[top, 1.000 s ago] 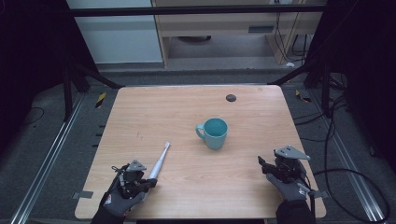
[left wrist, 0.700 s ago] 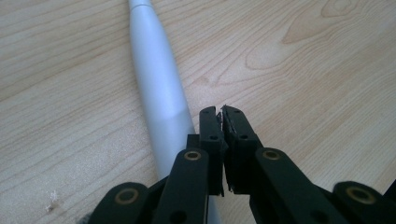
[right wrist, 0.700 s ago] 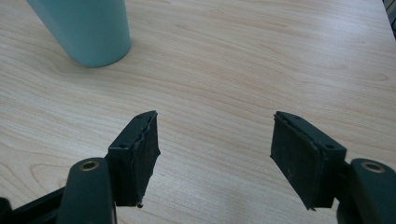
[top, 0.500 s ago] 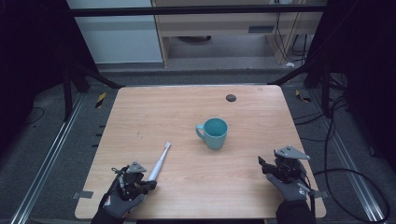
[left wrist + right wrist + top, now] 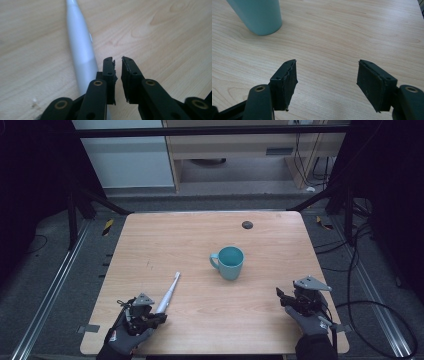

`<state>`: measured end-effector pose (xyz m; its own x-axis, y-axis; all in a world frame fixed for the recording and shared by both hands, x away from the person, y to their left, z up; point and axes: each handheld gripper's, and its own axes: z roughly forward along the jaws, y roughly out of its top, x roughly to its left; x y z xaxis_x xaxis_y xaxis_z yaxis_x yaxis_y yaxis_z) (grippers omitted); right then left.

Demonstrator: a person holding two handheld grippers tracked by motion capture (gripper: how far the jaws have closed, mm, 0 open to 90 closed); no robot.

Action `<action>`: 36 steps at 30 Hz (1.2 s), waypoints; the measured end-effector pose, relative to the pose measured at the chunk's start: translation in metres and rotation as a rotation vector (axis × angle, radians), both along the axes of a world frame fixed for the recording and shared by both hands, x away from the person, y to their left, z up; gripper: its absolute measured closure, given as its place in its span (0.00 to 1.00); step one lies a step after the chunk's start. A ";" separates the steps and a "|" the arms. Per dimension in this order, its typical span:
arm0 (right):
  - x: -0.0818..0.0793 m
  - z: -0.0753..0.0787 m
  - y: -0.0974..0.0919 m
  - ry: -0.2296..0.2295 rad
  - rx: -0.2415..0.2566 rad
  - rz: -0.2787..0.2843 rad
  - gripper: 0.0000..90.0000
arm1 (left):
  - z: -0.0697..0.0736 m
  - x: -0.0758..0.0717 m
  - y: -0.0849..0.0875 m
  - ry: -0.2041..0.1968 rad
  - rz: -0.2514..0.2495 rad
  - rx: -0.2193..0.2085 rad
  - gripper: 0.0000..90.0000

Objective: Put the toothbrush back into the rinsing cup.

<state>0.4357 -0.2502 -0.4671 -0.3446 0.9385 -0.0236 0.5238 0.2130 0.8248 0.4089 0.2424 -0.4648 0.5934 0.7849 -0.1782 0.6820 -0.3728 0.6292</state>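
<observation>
A white electric toothbrush (image 5: 169, 292) lies on the wooden table (image 5: 200, 235) near its front left, head pointing away from me. My left gripper (image 5: 156, 318) rests at the handle end. In the left gripper view the toothbrush (image 5: 80, 47) lies just left of the left gripper (image 5: 118, 60). Its jaws have just been opening; a narrow gap shows with nothing in it. A teal mug (image 5: 230, 262) stands upright mid-table. My right gripper (image 5: 281, 297) sits at the front right, and the right gripper (image 5: 327, 65) is open and empty, with the mug (image 5: 259, 15) ahead to its left.
A small dark round disc (image 5: 247, 224) lies near the table's far edge. Black frame struts (image 5: 95, 202) stand at the far corners, and cables (image 5: 360, 250) trail on the floor to the right.
</observation>
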 end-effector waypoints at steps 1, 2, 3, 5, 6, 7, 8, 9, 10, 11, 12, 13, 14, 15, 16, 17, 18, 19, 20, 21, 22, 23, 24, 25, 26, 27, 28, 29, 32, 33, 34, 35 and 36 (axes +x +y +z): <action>0.000 0.000 0.000 0.001 0.000 -0.001 0.36 | 0.003 0.001 0.003 -0.020 0.018 -0.011 0.87; 0.000 0.000 0.000 0.000 0.000 0.000 0.36 | 0.006 0.003 0.006 -0.038 0.038 -0.021 0.86; 0.000 0.000 0.000 0.001 0.000 -0.001 0.36 | 0.009 0.005 0.009 -0.051 0.055 -0.027 0.87; 0.000 0.000 0.000 0.000 -0.001 -0.001 0.36 | 0.011 0.011 0.014 -0.068 0.098 -0.032 0.88; 0.000 0.000 0.000 0.000 0.001 -0.001 0.36 | 0.012 0.016 0.017 -0.075 0.112 -0.027 0.89; 0.001 0.000 0.000 0.000 -0.001 0.000 0.37 | 0.012 0.020 0.019 -0.080 0.129 -0.022 0.90; 0.001 0.000 0.000 0.001 -0.001 0.000 0.37 | 0.012 0.025 0.021 -0.083 0.141 -0.016 0.91; 0.001 0.000 0.000 0.001 -0.002 0.000 0.37 | 0.011 0.030 0.022 -0.085 0.151 -0.007 0.93; 0.001 0.000 0.000 0.000 -0.005 0.000 0.37 | 0.010 0.034 0.022 -0.084 0.160 -0.003 0.95; 0.001 0.000 0.000 0.000 -0.004 0.001 0.37 | 0.009 0.039 0.022 -0.079 0.166 0.004 0.96; 0.001 0.000 0.000 -0.001 -0.004 0.001 0.37 | 0.007 0.042 0.021 -0.076 0.169 0.011 0.97; 0.001 0.000 0.000 0.000 -0.005 0.001 0.37 | 0.005 0.045 0.019 -0.070 0.167 0.019 0.99; 0.001 0.000 0.000 0.000 -0.005 0.001 0.37 | 0.002 0.048 0.017 -0.065 0.167 0.026 0.99; 0.002 0.000 0.000 0.001 -0.004 0.002 0.37 | 0.000 0.050 0.015 -0.060 0.162 0.033 0.99; 0.002 0.000 0.000 0.002 -0.002 0.002 0.37 | -0.001 0.053 0.012 -0.056 0.158 0.044 0.99; 0.002 -0.001 0.000 0.003 -0.004 0.003 0.37 | -0.003 0.056 0.010 -0.054 0.156 0.046 0.99; 0.002 -0.001 0.001 0.004 -0.006 0.002 0.37 | -0.004 0.058 0.008 -0.052 0.151 0.048 1.00; 0.002 -0.001 0.001 0.003 -0.008 0.004 0.37 | -0.004 0.061 0.006 -0.050 0.147 0.053 1.00; 0.002 -0.001 0.001 0.003 -0.008 0.006 0.37 | -0.005 0.063 0.003 -0.049 0.140 0.055 1.00; 0.002 0.000 0.001 0.002 -0.008 0.006 0.37 | -0.006 0.064 0.001 -0.049 0.134 0.057 1.00; 0.002 0.000 0.001 0.002 -0.008 0.006 0.37 | -0.006 0.065 -0.002 -0.046 0.129 0.061 1.00; 0.002 -0.001 0.001 0.002 -0.007 0.005 0.37 | -0.006 0.065 -0.002 -0.046 0.129 0.061 1.00; 0.002 -0.001 0.001 0.003 -0.008 0.005 0.37 | -0.008 0.067 -0.007 -0.041 0.116 0.067 1.00; 0.003 -0.001 0.001 0.003 -0.009 0.006 0.37 | -0.009 0.068 -0.009 -0.039 0.110 0.069 1.00; 0.002 -0.001 0.001 0.004 -0.007 0.005 0.37 | -0.010 0.068 -0.011 -0.036 0.106 0.070 1.00; 0.002 -0.001 0.001 0.003 -0.008 0.006 0.37 | -0.011 0.069 -0.013 -0.036 0.102 0.071 1.00; 0.002 -0.001 0.001 0.003 -0.007 0.007 0.37 | -0.011 0.069 -0.014 -0.036 0.099 0.074 1.00; 0.002 -0.001 0.001 0.002 -0.008 0.007 0.37 | -0.011 0.069 -0.015 -0.037 0.097 0.073 1.00; 0.002 -0.001 0.001 0.003 -0.009 0.006 0.37 | -0.011 0.070 -0.017 -0.035 0.090 0.077 1.00; 0.002 -0.001 0.001 0.003 -0.008 0.006 0.37 | -0.011 0.070 -0.018 -0.035 0.090 0.077 1.00; 0.002 -0.001 0.001 0.003 -0.008 0.006 0.37 | -0.011 0.070 -0.018 -0.035 0.090 0.077 1.00; 0.002 -0.001 0.001 0.004 -0.007 0.007 0.37 | -0.011 0.070 -0.018 -0.036 0.090 0.077 1.00; 0.002 -0.001 0.001 0.004 -0.006 0.007 0.37 | -0.011 0.070 -0.018 -0.036 0.087 0.077 1.00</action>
<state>0.4379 -0.2487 -0.4677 -0.3509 0.9360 -0.0281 0.5255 0.2217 0.8214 0.4791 0.2246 -0.4757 0.5277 0.8441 -0.0954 0.6912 -0.3613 0.6258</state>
